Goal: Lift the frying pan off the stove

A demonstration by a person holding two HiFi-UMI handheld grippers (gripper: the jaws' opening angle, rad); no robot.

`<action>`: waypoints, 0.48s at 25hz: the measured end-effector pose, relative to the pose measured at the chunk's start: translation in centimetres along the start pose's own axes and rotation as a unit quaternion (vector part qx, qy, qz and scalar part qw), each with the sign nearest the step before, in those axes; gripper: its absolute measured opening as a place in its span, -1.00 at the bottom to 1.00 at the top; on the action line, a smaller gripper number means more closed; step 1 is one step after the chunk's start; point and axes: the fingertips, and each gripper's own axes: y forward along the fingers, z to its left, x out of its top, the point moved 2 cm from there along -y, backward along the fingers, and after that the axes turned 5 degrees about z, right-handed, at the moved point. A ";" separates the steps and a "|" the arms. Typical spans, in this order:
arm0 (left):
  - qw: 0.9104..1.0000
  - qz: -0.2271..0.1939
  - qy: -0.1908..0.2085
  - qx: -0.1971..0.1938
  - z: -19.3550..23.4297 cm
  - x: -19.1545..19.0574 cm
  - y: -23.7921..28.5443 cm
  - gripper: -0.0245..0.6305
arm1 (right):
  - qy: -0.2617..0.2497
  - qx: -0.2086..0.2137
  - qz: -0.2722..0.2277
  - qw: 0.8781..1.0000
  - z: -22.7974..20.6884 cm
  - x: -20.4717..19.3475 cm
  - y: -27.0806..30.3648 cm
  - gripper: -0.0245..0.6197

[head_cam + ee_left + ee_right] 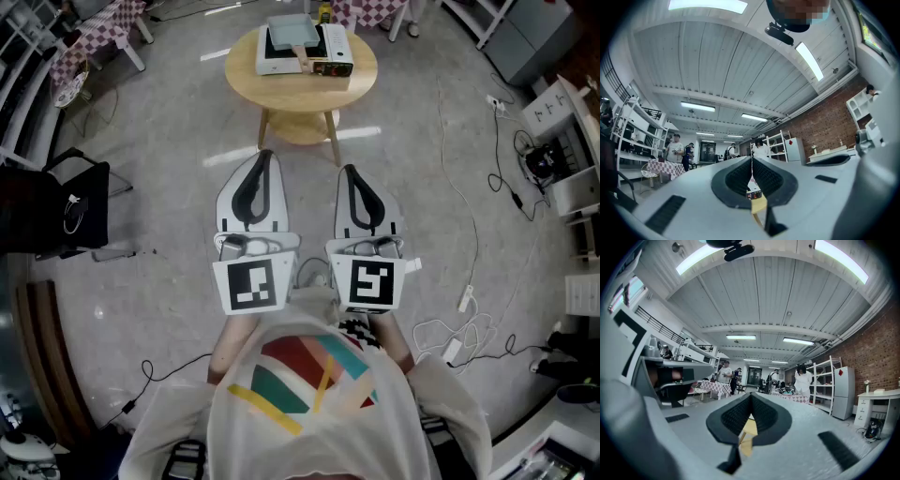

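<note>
A square grey frying pan [289,31] sits on a white portable stove [328,54], its wooden handle pointing toward me. The stove stands on a round wooden table [300,84] at the top of the head view. My left gripper [265,155] and right gripper [348,171] are held side by side over the floor, short of the table, both shut with nothing between the jaws. In the left gripper view the shut left gripper [751,159] frames a sliver of the stove [754,192] and the table [759,205]. The right gripper [751,395] shows only the table [749,427] through its gap.
A black chair [75,202] stands at the left. White cables and a power strip [466,300] lie on the floor at the right. Checkered tables [94,37] are at the top left. Several people [724,376] and shelves stand far off.
</note>
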 end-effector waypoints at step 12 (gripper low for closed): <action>1.000 0.015 -0.004 0.013 0.0 -1.2 2.4 -0.91 | 0.016 0.023 -0.005 1.000 -1.1 -0.9 1.9 -0.93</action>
